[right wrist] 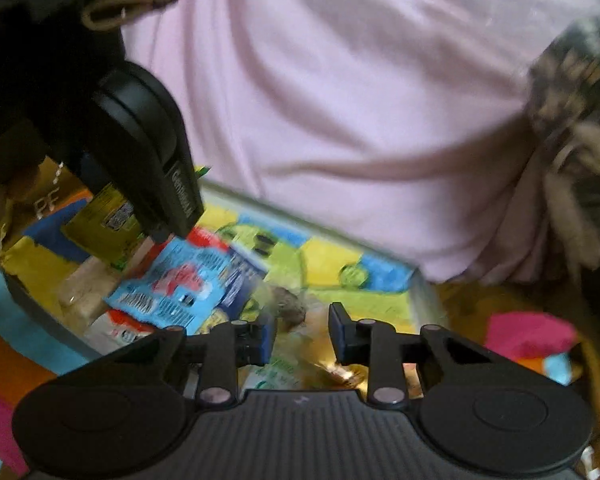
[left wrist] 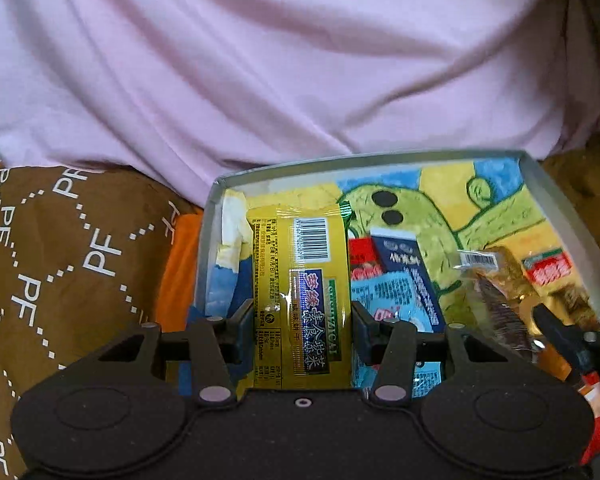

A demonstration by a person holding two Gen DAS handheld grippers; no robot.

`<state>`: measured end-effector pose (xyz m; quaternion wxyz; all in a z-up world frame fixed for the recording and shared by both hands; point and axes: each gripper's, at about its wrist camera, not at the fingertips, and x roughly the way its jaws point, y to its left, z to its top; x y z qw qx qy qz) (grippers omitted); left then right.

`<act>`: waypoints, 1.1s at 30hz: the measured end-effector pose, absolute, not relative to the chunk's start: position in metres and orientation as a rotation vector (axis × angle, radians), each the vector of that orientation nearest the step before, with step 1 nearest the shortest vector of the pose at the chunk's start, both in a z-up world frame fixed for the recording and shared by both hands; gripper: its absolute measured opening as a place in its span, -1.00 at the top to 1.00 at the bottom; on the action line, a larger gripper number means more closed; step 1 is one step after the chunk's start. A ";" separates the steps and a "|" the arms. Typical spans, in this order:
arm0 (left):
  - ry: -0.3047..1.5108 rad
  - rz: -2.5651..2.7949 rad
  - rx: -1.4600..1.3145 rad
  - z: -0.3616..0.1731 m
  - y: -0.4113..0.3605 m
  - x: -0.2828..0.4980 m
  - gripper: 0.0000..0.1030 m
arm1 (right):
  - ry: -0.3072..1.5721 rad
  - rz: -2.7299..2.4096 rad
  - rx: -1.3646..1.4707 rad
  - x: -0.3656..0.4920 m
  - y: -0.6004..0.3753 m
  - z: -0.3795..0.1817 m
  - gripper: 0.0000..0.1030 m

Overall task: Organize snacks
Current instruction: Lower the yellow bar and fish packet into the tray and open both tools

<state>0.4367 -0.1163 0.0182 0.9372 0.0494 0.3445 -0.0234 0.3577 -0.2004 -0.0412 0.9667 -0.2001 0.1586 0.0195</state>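
My left gripper (left wrist: 302, 320) is shut on a yellow snack packet (left wrist: 300, 280) with a barcode, held over the left part of a grey tray (left wrist: 208, 240) with a colourful painted bottom. A light blue packet (left wrist: 396, 296), a dark blue box (left wrist: 404, 260) and a clear bag with brown snacks (left wrist: 496, 300) lie in the tray. My right gripper (right wrist: 302, 332) is open and empty above the clear bag (right wrist: 292, 308) at the tray's near right. The left gripper's body (right wrist: 148, 152) and the yellow packet (right wrist: 100, 220) show at upper left in the right wrist view.
The person's pink shirt (left wrist: 280, 60) fills the space behind the tray. A brown cloth printed PF (left wrist: 60, 260) lies to the left, with orange fabric (left wrist: 180, 264) beside the tray. Pink and blue fabric (right wrist: 532, 340) lies right of the tray rim (right wrist: 420, 292).
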 end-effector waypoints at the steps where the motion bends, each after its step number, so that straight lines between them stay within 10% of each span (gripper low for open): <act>1: 0.711 -0.046 0.112 0.017 -0.118 0.438 0.02 | 0.328 0.038 -0.402 0.359 -0.200 -0.044 0.38; 10: 0.776 -0.046 0.091 0.010 -0.115 0.445 -0.01 | 0.336 0.048 -0.335 0.360 -0.204 -0.047 0.10; 33: 0.578 0.033 0.032 0.064 -0.086 0.380 -0.94 | 0.205 0.067 -0.038 0.315 -0.249 0.002 -0.88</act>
